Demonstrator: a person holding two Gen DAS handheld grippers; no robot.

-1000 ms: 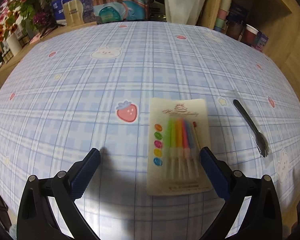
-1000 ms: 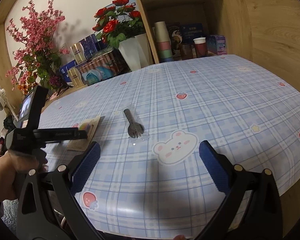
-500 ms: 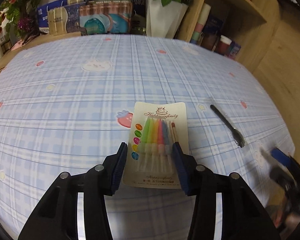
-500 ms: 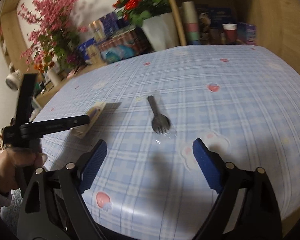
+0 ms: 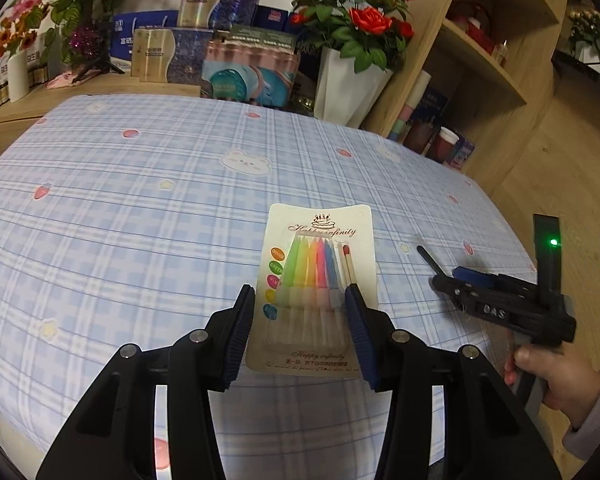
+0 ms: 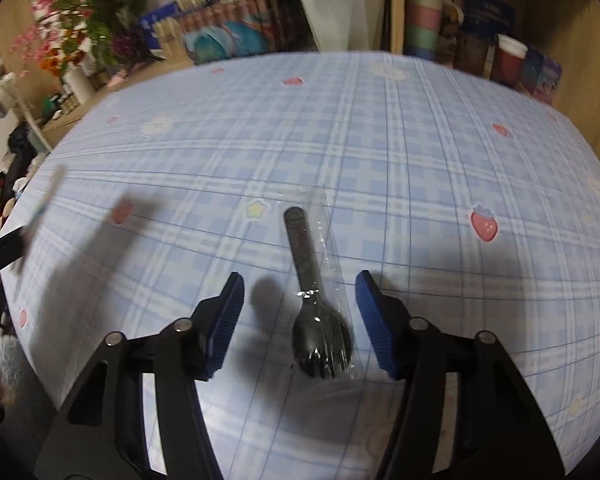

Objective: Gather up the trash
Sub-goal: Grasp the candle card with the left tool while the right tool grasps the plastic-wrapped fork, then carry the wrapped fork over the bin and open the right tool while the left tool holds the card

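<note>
A card of coloured birthday candles (image 5: pixel 320 232) is pinched between the blue pads of my left gripper (image 5: pixel 298 292), which is shut on it and holds it tilted a little above the blue checked tablecloth (image 5: pixel 140 208). A black plastic fork (image 6: pixel 320 332) in a clear wrapper lies flat on the cloth between the fingers of my right gripper (image 6: pixel 300 280). Its jaws are closing, and there is a gap on both sides between pads and fork. In the left wrist view the right gripper (image 5: pixel 460 276) hovers over the fork's handle (image 5: pixel 426 258), held by a hand (image 5: pixel 552 372).
Along the table's far edge stand a white vase of red roses (image 5: pixel 348 88), gift boxes (image 5: pixel 252 72) and pink flowers (image 6: pixel 84 20). A wooden shelf (image 5: pixel 480 60) with stacked cups (image 6: pixel 420 24) is at the back right. The table's right edge drops to a wooden floor (image 5: pixel 572 168).
My left jaws closed onto the candle card and lifted it off the cloth. My right gripper swung in over the fork, tilted downward, and its jaws narrowed around it.
</note>
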